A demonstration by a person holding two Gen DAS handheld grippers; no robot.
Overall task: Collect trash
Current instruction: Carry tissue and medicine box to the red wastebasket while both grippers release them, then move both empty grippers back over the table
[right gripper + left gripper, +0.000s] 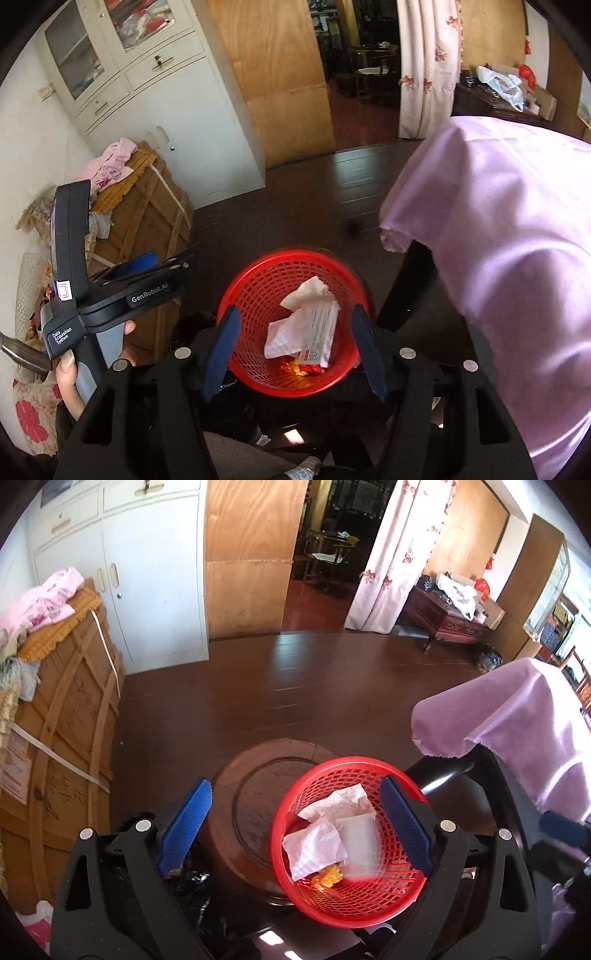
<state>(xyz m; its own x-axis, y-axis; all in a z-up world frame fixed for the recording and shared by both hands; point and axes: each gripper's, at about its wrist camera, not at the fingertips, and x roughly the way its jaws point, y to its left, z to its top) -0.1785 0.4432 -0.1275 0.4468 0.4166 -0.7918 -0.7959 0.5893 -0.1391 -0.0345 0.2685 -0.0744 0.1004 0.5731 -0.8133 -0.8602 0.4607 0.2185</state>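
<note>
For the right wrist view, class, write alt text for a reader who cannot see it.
A red mesh basket holding crumpled tissue and a printed packet sits below the open right gripper. The left gripper is at left; a lilac cloth is at right.

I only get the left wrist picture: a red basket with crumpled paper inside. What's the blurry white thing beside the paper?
Observer: The right wrist view shows a white packet with printed text and a red end, lying in the red basket.
Operator: Who holds my camera?
Observer: A hand grips the left gripper by its grey handle, left of the basket.
Operator: And the other gripper?
Observer: The right gripper hangs above the basket, jaws apart, nothing between its pads.
</note>
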